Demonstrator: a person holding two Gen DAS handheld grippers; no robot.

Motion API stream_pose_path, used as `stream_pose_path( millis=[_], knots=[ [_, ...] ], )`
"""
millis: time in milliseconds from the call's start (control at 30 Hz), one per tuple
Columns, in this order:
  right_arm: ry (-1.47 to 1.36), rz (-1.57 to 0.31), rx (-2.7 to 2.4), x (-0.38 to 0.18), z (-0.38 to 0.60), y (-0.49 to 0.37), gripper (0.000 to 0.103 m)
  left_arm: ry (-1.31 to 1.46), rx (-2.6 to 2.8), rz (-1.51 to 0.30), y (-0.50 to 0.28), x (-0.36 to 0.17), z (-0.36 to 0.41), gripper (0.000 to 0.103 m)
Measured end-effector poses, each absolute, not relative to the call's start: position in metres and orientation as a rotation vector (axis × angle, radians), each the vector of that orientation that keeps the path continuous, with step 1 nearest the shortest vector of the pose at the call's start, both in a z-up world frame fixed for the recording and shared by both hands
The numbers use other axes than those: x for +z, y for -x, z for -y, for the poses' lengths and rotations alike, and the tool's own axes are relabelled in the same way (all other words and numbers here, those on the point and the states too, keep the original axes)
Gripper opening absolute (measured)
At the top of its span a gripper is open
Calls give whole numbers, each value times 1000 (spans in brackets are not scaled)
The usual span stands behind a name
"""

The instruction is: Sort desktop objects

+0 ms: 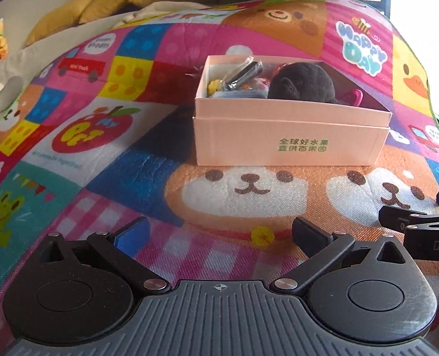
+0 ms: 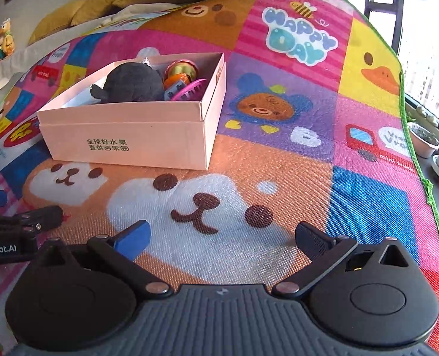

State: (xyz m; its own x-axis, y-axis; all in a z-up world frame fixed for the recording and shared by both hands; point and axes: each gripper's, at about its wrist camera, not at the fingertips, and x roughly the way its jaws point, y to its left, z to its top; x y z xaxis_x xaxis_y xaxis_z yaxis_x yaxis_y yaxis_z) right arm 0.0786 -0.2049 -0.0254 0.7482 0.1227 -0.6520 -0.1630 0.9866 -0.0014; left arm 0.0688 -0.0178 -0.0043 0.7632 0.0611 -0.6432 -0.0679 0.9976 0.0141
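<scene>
Left gripper [image 1: 220,231]: jaws spread wide, nothing between them; hangs above the mat, touching no object
Right gripper [image 2: 222,235]: jaws at their widest, empty; over the printed bear face, just beside the left gripper
Pink box [image 1: 290,136]: lidless, resting on the mat ahead of both grippers, green print on its front wall
Box contents: dark plush toy [image 1: 304,83] on top; a pink comb [image 2: 189,90], a gold-and-orange tin [image 2: 180,72] and a black wrapped item [image 1: 244,72] beside it
Surface: colourful cartoon play mat [image 2: 278,154]
Room: yellow cushions [image 1: 106,3] behind; bright window on the right; potted plant [image 2: 424,139] past the mat's edge
</scene>
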Motion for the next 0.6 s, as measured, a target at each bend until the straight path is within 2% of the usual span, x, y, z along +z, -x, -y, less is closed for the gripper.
stream_pose_path(
  millis=[600],
  knots=[
    [51,-694,154,-26,206,-79,103,12,68,-699,-68,-4,19,103]
  ],
)
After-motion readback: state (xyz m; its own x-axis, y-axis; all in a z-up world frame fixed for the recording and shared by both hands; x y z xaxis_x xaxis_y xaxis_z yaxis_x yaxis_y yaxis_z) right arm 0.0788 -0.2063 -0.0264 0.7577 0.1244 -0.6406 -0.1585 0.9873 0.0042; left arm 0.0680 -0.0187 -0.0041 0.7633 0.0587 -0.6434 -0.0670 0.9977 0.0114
